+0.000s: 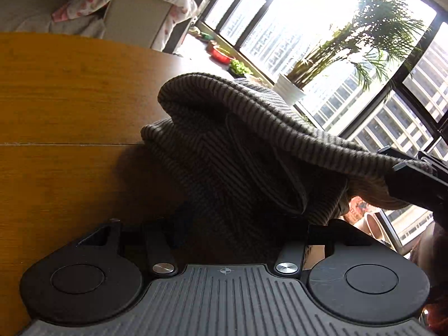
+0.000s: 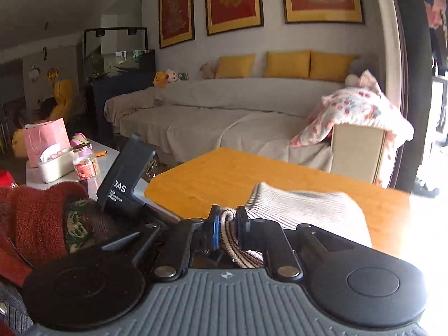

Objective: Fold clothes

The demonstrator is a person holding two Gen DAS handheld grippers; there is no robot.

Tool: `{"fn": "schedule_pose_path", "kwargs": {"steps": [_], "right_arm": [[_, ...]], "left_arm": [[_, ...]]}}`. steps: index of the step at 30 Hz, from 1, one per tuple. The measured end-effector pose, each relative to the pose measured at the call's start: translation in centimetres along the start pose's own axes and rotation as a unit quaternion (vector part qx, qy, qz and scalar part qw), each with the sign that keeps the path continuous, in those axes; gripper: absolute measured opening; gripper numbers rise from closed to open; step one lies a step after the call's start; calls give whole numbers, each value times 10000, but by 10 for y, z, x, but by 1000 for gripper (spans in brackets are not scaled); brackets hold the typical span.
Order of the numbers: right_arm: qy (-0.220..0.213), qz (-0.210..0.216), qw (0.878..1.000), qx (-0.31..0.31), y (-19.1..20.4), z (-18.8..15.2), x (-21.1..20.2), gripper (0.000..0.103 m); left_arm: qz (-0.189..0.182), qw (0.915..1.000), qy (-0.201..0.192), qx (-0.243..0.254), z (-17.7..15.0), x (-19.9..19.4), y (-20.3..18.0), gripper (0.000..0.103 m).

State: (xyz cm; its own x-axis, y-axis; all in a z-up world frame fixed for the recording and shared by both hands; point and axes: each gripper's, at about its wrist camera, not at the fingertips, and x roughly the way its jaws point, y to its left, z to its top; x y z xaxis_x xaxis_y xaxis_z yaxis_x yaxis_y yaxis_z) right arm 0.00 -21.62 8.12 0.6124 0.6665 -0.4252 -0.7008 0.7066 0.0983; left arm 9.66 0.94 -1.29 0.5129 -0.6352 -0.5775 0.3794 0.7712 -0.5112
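Observation:
A grey striped knit garment [image 1: 238, 145] hangs bunched above the wooden table [image 1: 70, 89] in the left wrist view. It drapes over my left gripper [image 1: 224, 224] and hides the fingertips, so the jaws cannot be read. At the right edge of that view my right gripper [image 1: 411, 168] pinches the garment's edge. In the right wrist view my right gripper [image 2: 227, 225] is shut on a bunched fold of the striped garment [image 2: 302, 207], which trails forward onto the orange wooden table [image 2: 224, 173]. The left gripper's black body [image 2: 128, 179] sits just to its left.
A beige sofa [image 2: 212, 117] with yellow cushions stands beyond the table, a floral blanket [image 2: 355, 112] on its armrest. A white side table [image 2: 56, 170] holds a jar, box and pink bag. Windows and a potted palm [image 1: 336, 64] lie past the table's far edge.

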Motion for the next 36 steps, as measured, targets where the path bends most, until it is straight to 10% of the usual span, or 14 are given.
{"fn": "schedule_pose_path", "kwargs": {"steps": [5,9,13,20,22,24,26,32,36], "right_arm": [[158,180,9978,623,-21,-17,28,12],[587,-72,9980,-213,6,-43,42,13],[738,-250,9938,-791,30,-57,55,13],[761,-519,9858,-1406,50,-58,62,20],[696,-492,9860,-1430,47,-52,54,26],[575,-451,9883,-1336,37,-42,35,66],[234,-599,9910,-1174,23,-29,13,103],[-558,-1676,9841,175,-39,-3,-15,103],[181,-1305,9714,1976,-96,-22,21,103]], "left_arm": [[-74,9998,37,166,-2,-9,3,56],[129,9994,-310,-49,12,-46,21,56],[-440,9945,-946,-115,38,-80,8,58],[-861,9944,-603,-110,54,-16,-24,62],[-714,9963,-449,-161,48,5,-17,54],[-739,9960,-470,-172,44,9,-12,48],[-740,9960,-475,-160,44,9,-11,48],[-650,9966,-497,82,41,10,-15,48],[-685,9964,-487,118,41,9,-12,48]]}}
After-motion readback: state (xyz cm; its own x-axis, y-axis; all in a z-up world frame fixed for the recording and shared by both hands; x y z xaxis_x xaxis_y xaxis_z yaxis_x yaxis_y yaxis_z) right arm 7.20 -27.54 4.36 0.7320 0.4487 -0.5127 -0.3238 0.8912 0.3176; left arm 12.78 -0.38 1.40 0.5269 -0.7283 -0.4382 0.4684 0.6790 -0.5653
